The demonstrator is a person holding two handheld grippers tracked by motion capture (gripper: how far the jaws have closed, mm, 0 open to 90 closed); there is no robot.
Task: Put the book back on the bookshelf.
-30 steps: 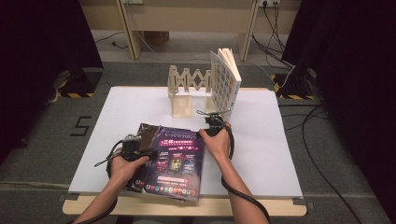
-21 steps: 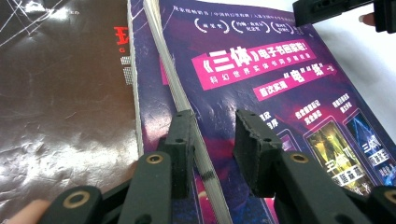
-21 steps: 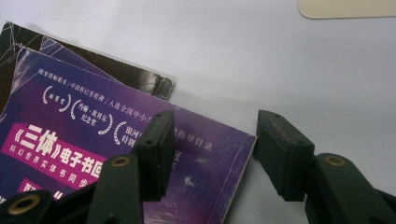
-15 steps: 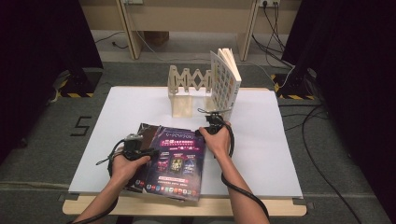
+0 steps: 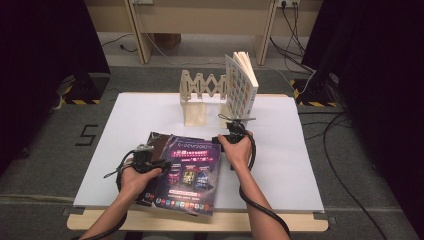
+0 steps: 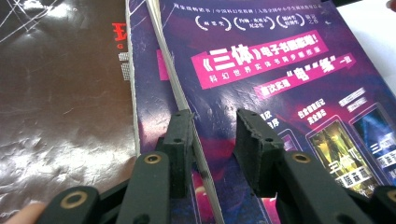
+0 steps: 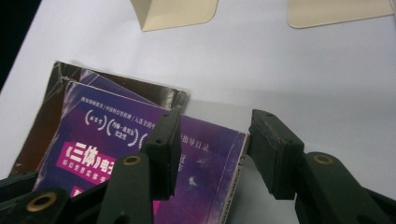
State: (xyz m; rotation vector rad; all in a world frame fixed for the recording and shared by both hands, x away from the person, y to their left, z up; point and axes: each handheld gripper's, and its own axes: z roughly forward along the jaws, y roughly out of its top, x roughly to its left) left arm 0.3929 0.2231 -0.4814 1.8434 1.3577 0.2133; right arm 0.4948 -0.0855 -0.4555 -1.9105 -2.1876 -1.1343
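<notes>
Your purple magazine (image 5: pixel 192 172) lies flat on top of a small stack at the near edge of the white table (image 5: pixel 295 165), its long axis running near to far, title end pointing toward the far side. Your left gripper (image 5: pixel 165 164) straddles its left page edge, jaws part open, pads not pressing. Your right gripper (image 5: pixel 226 141) straddles the far right corner, jaws wide, just closing, nothing gripped. Bare tabletop opens to the right and beyond, up to the wooden rack (image 5: pixel 200 95) holding an upright book (image 5: pixel 239 90).
</notes>
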